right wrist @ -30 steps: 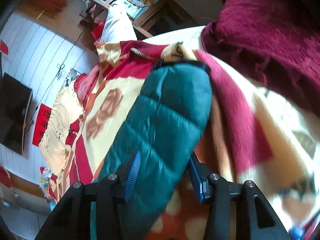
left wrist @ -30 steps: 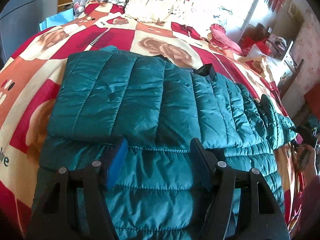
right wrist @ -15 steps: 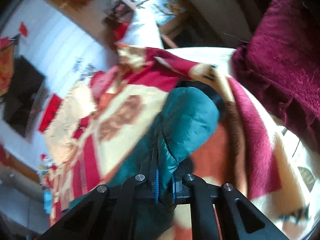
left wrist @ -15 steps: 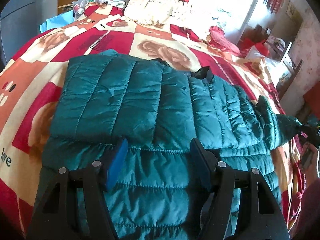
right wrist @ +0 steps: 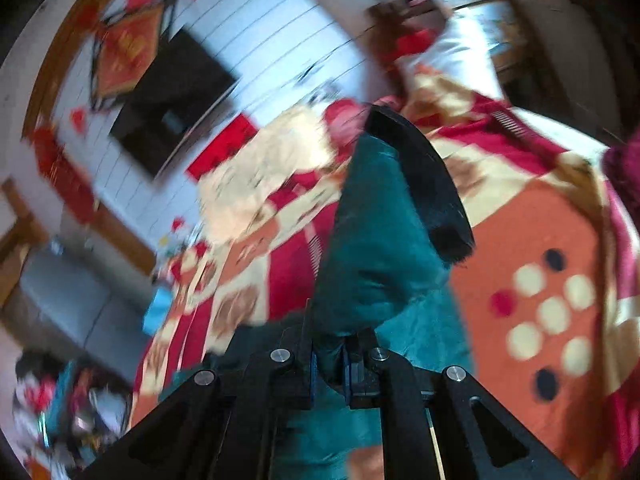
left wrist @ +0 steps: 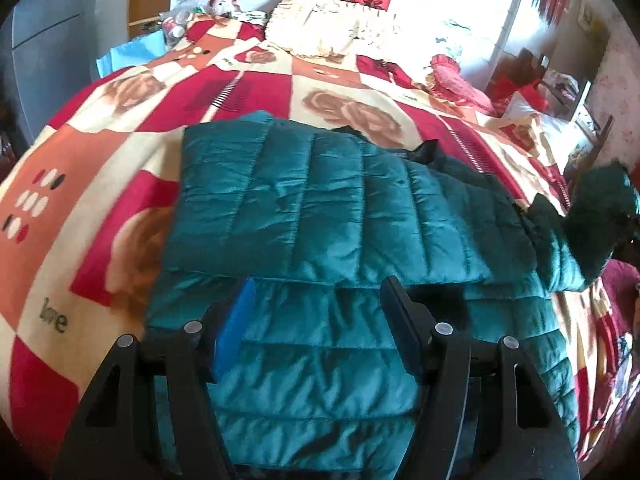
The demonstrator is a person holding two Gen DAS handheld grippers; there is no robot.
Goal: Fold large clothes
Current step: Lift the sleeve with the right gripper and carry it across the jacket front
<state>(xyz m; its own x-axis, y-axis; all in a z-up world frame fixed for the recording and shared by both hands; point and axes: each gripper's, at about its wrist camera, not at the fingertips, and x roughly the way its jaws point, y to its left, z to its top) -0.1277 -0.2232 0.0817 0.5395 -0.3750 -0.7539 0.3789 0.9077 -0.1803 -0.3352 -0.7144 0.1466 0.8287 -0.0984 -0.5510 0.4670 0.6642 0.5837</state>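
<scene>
A teal quilted puffer jacket [left wrist: 328,216] lies spread across the bed, its left sleeve folded over the body. My left gripper [left wrist: 316,320] is open and hovers just above the jacket's lower part, holding nothing. My right gripper [right wrist: 330,364] is shut on the jacket's right sleeve [right wrist: 372,248] and holds it lifted off the bed; the black cuff [right wrist: 424,184] stands up beyond the fingers. In the left wrist view the raised sleeve [left wrist: 600,216] shows at the far right.
The bed is covered by a red, orange and cream rose-patterned blanket [left wrist: 120,152]. A cream frilled pillow [left wrist: 332,28] and a red cushion [left wrist: 456,84] lie at the head. A dark TV [right wrist: 172,96] hangs on the white wall. Furniture stands at the bed's right side.
My right gripper closed on the right sleeve and lifted it up off the blanket, swinging toward the jacket. My left gripper stayed open above the jacket's lower part.
</scene>
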